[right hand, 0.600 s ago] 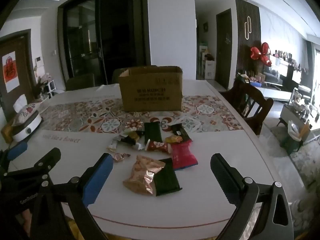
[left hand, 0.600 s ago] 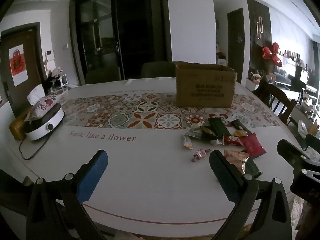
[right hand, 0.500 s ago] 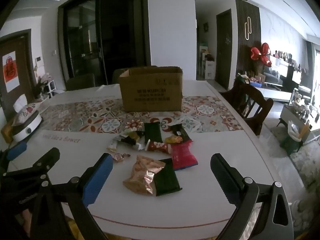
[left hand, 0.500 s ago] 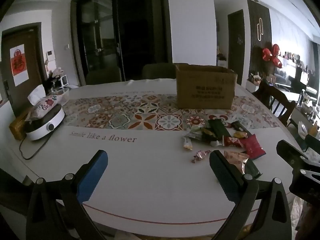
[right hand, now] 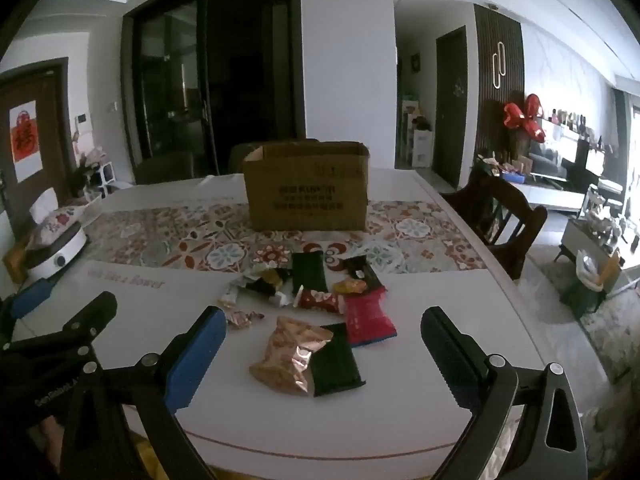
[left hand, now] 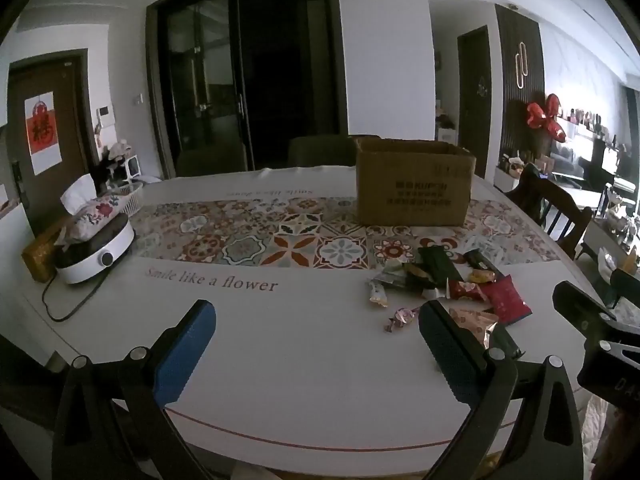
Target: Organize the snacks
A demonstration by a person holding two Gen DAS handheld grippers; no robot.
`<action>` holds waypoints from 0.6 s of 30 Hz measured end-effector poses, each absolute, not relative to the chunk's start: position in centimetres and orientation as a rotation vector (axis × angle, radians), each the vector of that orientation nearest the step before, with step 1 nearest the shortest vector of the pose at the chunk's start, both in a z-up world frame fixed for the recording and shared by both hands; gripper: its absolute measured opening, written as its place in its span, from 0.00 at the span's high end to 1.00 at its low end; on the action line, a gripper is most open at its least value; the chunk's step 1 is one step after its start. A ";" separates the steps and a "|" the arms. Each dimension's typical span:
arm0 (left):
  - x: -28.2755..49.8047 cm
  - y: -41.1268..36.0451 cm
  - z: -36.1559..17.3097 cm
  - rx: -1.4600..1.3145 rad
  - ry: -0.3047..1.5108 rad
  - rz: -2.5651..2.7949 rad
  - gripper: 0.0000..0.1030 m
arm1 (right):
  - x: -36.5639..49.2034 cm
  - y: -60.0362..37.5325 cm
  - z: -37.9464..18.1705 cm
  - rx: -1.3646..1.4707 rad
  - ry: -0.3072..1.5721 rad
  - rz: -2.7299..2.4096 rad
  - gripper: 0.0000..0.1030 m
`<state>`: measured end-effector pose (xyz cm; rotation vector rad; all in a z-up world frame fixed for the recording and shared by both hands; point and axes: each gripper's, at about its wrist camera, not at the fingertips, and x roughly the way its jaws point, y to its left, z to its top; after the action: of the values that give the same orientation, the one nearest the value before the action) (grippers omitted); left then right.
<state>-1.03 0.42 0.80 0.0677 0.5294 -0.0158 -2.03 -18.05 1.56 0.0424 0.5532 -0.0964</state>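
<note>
A pile of snack packets [right hand: 316, 292] lies on the white table, in front of an open cardboard box [right hand: 307, 184]. Nearest me are a gold foil bag [right hand: 290, 354], a dark green packet [right hand: 334, 362] and a red packet [right hand: 366, 316]. My right gripper [right hand: 322, 354] hovers open above the near table edge, the foil bag showing between its fingers. In the left wrist view the snack pile [left hand: 444, 280] sits to the right and the box [left hand: 414, 184] behind it. My left gripper [left hand: 316, 346] is open over bare table, left of the pile.
A white round cooker [left hand: 94, 254] with a floral tissue pouch on it stands at the table's left end, its cord trailing forward. A patterned runner [left hand: 260, 236] crosses the table. A wooden chair [right hand: 502, 216] stands at the right side.
</note>
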 end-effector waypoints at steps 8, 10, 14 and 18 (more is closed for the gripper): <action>-1.1 0.4 0.9 0.067 0.527 -0.019 0.00 | -2.1 -18.1 1.7 0.043 0.551 -0.097 0.04; -1.1 0.4 1.0 0.067 0.525 -0.019 0.00 | -2.1 -18.1 1.7 0.043 0.550 -0.096 0.04; -1.1 0.4 1.1 0.067 0.526 -0.019 0.00 | -2.1 -18.1 1.7 0.042 0.550 -0.097 0.04; -1.1 0.4 1.1 0.066 0.525 -0.020 0.00 | -2.1 -18.1 1.7 0.042 0.549 -0.097 0.04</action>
<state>-1.13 0.41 1.07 0.0662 0.5251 -0.0198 -2.15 -18.08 1.73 0.0425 0.5487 -0.0973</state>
